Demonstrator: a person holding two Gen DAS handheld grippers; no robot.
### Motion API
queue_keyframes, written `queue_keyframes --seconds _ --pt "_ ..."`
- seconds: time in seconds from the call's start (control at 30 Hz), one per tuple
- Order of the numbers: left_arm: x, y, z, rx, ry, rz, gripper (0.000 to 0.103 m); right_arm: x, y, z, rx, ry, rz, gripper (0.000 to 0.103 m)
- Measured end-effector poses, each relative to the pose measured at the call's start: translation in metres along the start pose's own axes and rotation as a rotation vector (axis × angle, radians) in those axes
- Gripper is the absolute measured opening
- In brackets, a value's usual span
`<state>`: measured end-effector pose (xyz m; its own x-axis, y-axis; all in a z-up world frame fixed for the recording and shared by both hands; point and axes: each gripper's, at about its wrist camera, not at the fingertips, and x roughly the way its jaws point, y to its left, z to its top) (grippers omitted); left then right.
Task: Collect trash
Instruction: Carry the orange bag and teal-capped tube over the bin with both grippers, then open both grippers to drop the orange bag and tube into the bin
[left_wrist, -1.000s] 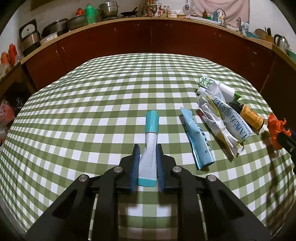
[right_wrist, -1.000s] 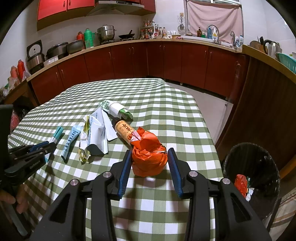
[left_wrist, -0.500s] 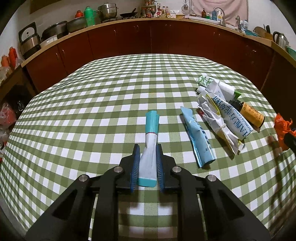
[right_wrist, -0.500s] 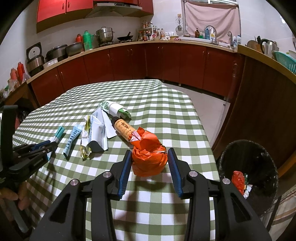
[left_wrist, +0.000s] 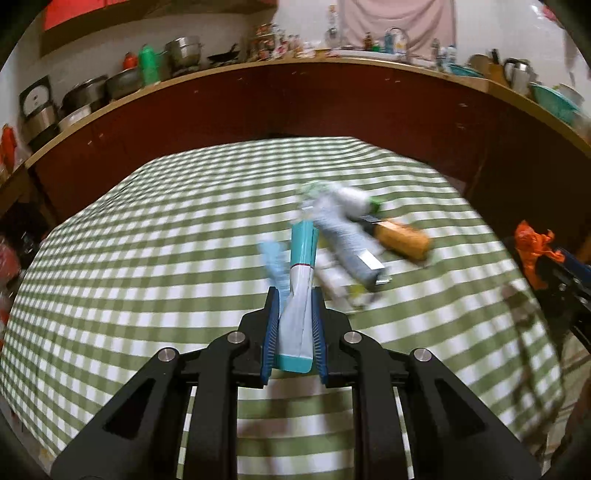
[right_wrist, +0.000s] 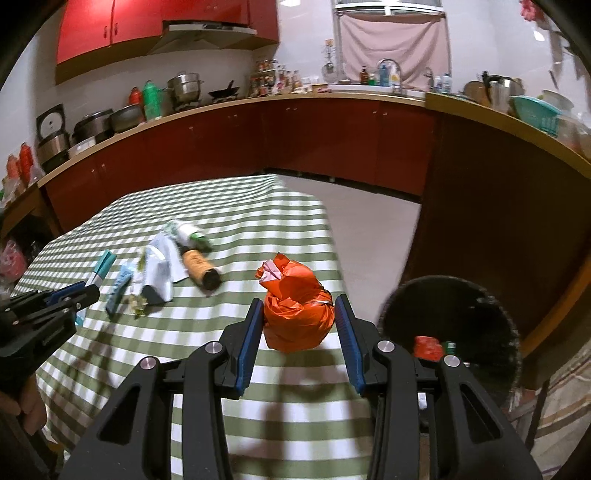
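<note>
Left gripper (left_wrist: 294, 325) clamps a teal tube (left_wrist: 300, 291); right gripper (right_wrist: 298, 325) squeezes an orange bag (right_wrist: 295, 308) beside the bin (right_wrist: 480, 314).

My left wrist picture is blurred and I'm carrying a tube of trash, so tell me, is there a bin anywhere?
Observer: Yes. The right wrist view shows a black bin beside the right edge of the table.
Operator: Anything in it?
Observer: A red piece of trash lies inside.
Operator: I only glimpse something orange at my right edge.
Observer: That's an orange plastic bag, tied up and clamped between the pads of the right gripper.
</note>
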<state>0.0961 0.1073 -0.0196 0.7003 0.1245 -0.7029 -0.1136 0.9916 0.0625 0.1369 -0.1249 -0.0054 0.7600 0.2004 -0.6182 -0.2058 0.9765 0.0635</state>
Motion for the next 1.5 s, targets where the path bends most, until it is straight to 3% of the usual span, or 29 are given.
queue_keyframes --seconds 0.4,0.67,1.03,1.5 --pt "-0.002 -0.120 0.019 0.135 -0.052 -0.175 0.017 -0.016 -0.080 -0.006 0.083 -0.023 -0.158 0.040" --pt "0.008 -0.185 0.025 0.206 -0.057 -0.236 0.017 -0.017 -0.122 -0.012 0.135 -0.024 -0.226 0.040" --pt "0.018 -0.236 0.019 0.267 -0.032 -0.268 0.017 -0.011 -0.154 -0.023 0.183 -0.009 -0.249 0.040" --pt "0.041 -0.269 0.024 0.287 0.004 -0.252 0.018 0.004 -0.175 -0.025 0.212 0.004 -0.243 0.040"
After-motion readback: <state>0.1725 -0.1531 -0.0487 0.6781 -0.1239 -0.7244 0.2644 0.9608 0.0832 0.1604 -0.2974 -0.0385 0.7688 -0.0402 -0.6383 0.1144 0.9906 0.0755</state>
